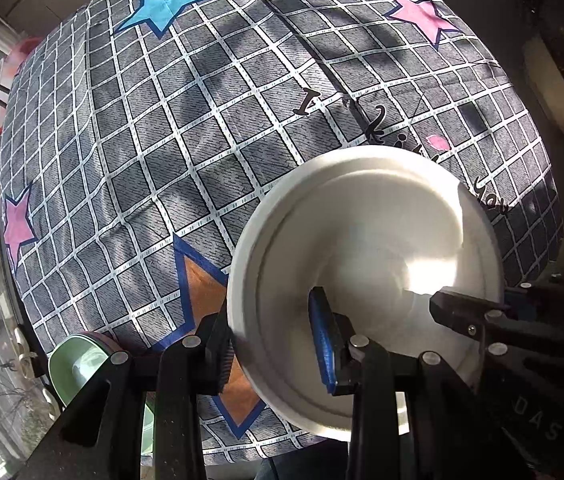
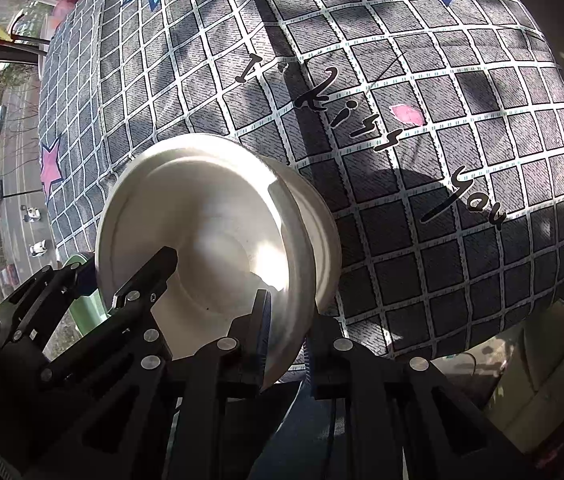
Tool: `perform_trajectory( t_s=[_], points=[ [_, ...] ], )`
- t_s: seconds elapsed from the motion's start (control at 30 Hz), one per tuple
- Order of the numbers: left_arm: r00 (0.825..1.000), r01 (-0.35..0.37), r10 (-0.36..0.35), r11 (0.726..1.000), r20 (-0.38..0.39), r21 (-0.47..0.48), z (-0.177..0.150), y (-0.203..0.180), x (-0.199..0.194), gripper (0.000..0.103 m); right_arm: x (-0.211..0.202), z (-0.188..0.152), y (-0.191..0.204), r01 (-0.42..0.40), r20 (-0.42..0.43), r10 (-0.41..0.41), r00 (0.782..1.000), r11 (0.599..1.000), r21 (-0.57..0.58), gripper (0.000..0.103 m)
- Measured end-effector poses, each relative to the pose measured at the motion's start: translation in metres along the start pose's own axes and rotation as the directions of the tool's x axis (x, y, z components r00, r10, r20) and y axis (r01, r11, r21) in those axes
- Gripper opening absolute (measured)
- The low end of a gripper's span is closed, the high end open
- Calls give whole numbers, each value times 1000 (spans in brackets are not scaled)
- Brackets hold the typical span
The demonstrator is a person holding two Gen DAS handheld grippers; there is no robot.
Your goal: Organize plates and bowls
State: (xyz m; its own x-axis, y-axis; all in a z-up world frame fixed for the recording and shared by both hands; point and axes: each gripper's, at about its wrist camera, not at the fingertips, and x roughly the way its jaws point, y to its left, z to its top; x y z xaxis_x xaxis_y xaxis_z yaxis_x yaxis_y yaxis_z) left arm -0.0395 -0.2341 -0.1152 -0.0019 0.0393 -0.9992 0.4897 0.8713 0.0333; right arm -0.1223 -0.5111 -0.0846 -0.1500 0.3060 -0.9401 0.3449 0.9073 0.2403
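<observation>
two claws grip one white bowl (image 1: 362,248) over the counter w/ checked star cloth (image 1: 185,128). left claw (image 1: 277,344) clamps the bowl's left rim, one finger inside, one outside. right claw (image 2: 286,340) is closed on the opposite rim. green bowl (image 1: 77,364) sits on the counter just left of left claw.

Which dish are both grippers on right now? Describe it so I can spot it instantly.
Find the grey checked tablecloth with coloured stars. At its near edge, beside the orange star, sits a white bowl, with both grippers clamped on opposite sides of its rim. It is large, plain and white, unlike the smaller green bowl to its left.
</observation>
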Motion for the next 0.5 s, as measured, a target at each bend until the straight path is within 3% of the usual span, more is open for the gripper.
perform_trajectory(
  t_s=[0.13, 0.33, 0.4, 0.43, 0.47, 0.5],
  points=[
    [1000, 1, 0, 1000, -19, 26, -1, -6, 4, 44, 5, 1, -6, 13, 2, -13, 1000, 1000, -5, 17],
    [998, -53, 52, 998, 16, 45, -8, -3, -8, 82, 6, -2, -13, 52, 8, -52, 999, 999, -15, 17],
    [999, -40, 40, 999, 8, 35, -10, 1, -11, 83, 6, -3, -17, 45, 8, -45, 999, 999, -7, 21],
    [999, -33, 33, 999, 4, 28, -11, 3, -13, 83, 5, -3, -20, 40, 12, -40, 999, 999, 2, 46],
    [1000, -28, 28, 999, 7, 22, -12, 5, -15, 84, 3, -4, -24, 31, 27, -31, 999, 999, 7, 84],
    [1000, -26, 26, 999, 14, 18, -13, 6, -18, 86, 0, -6, -26, 21, 49, -21, 999, 1000, 7, 91]
  ],
)
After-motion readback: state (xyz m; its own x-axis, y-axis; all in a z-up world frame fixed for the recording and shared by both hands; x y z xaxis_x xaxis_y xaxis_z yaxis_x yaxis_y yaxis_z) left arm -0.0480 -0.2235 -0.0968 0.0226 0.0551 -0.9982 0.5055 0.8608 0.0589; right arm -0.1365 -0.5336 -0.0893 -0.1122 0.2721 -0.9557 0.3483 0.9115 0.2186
